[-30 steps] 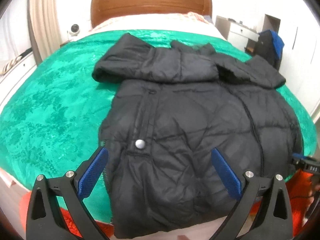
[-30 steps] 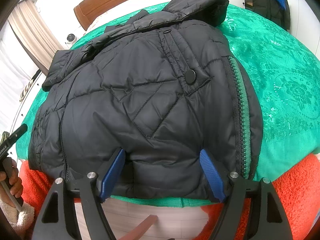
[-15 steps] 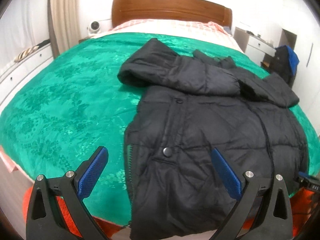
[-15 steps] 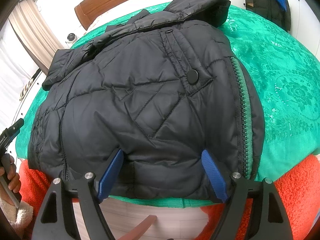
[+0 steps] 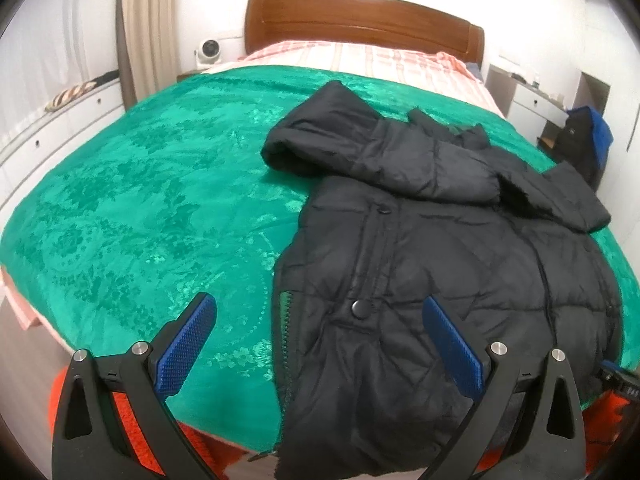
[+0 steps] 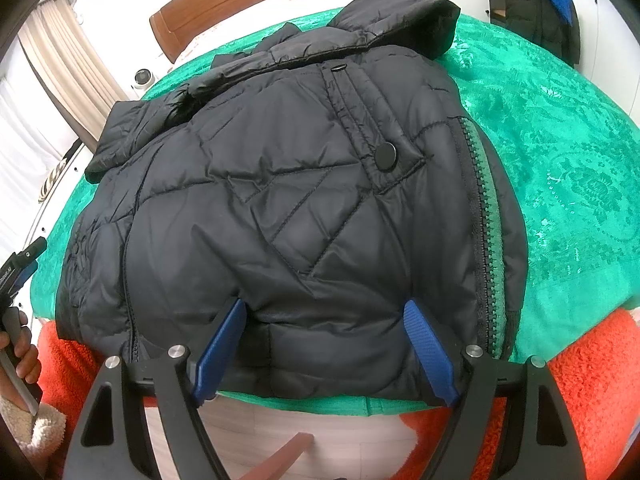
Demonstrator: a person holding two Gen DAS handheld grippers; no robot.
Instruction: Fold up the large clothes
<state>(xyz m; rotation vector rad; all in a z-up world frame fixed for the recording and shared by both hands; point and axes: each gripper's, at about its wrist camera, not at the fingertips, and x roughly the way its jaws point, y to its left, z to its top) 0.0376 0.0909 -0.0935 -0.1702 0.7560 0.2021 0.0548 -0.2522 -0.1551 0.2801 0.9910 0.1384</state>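
Observation:
A black quilted puffer jacket (image 5: 460,264) lies folded on the green bedspread (image 5: 140,208), hood toward the headboard, hem at the near bed edge. It fills the right wrist view (image 6: 280,208), with a green zipper (image 6: 486,216) along its right side. My left gripper (image 5: 320,344) is open and empty above the jacket's near left edge. My right gripper (image 6: 324,344) is open, its blue fingers (image 6: 428,352) pressed against the jacket's hem, with a bulge of fabric between them.
A wooden headboard (image 5: 360,20) and pink sheet are at the far end. An orange fleece blanket (image 6: 592,380) hangs at the near bed edge. A dark coat (image 5: 584,148) hangs at the right by white drawers. The left hand (image 6: 20,360) shows at the right wrist view's left edge.
My left gripper has swung left and back, so the jacket now sits right of centre with more bedspread showing. My right gripper has stayed nearly still at the hem.

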